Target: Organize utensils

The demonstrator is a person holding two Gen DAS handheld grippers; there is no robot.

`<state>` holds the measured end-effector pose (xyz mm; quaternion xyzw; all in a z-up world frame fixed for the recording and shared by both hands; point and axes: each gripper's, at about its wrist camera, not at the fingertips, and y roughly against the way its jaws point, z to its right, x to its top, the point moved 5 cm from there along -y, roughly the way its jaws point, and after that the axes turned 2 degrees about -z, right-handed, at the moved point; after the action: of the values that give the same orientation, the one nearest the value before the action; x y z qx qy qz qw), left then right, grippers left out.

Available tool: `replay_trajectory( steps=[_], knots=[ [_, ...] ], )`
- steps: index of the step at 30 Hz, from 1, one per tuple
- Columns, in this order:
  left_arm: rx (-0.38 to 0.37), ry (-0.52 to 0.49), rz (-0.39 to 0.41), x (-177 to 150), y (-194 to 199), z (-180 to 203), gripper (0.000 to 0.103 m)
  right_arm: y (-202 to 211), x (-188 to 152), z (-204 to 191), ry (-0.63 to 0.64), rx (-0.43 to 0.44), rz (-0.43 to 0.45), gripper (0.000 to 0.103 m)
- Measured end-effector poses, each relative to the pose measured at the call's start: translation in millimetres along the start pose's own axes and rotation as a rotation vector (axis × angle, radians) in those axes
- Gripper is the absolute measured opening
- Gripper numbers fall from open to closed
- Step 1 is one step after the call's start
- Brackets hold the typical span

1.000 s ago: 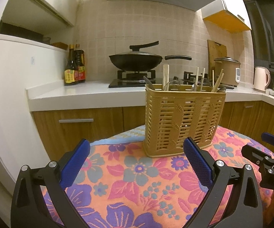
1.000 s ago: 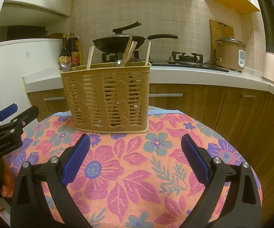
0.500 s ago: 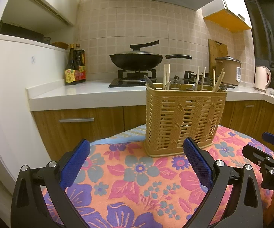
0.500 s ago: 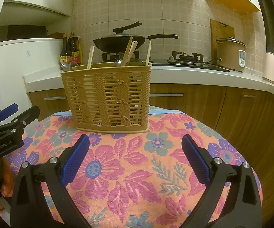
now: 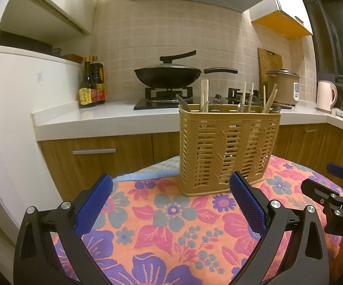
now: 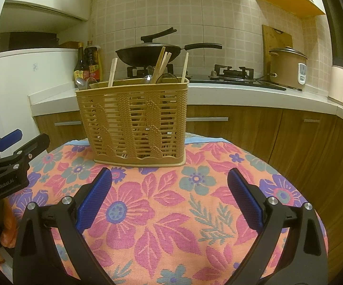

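A tan slatted utensil basket (image 5: 227, 150) stands upright on the floral tablecloth (image 5: 171, 216); it also shows in the right wrist view (image 6: 135, 125). Wooden chopsticks (image 6: 163, 65) and spoons (image 5: 241, 106) stick up out of it. My left gripper (image 5: 170, 204) is open and empty, just in front of the basket and to its left. My right gripper (image 6: 169, 198) is open and empty, in front of the basket's right part. Each gripper shows at the edge of the other's view: the right one (image 5: 333, 190), the left one (image 6: 10, 152).
Behind the table runs a white counter (image 5: 105, 118) with wooden cabinets below. On it are sauce bottles (image 5: 92, 83), a black wok on the stove (image 5: 169, 74), a rice cooker (image 6: 288, 68) and a kettle (image 5: 326, 96). The table edge drops off at right (image 6: 314, 204).
Both views have shifted very slightly; the basket sits a touch higher and nearer in frame. Both grippers stay open and empty.
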<state>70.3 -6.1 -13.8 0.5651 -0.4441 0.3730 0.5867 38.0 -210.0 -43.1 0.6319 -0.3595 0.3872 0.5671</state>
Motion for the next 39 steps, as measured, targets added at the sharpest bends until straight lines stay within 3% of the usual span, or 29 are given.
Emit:
replay_trajectory(
  steps=[39],
  knots=[
    [-0.002, 0.004, -0.020, -1.8, -4.3, -2.3, 0.095, -2.9, -0.7, -0.3, -0.008, -0.008, -0.012, 0.095]
  ],
)
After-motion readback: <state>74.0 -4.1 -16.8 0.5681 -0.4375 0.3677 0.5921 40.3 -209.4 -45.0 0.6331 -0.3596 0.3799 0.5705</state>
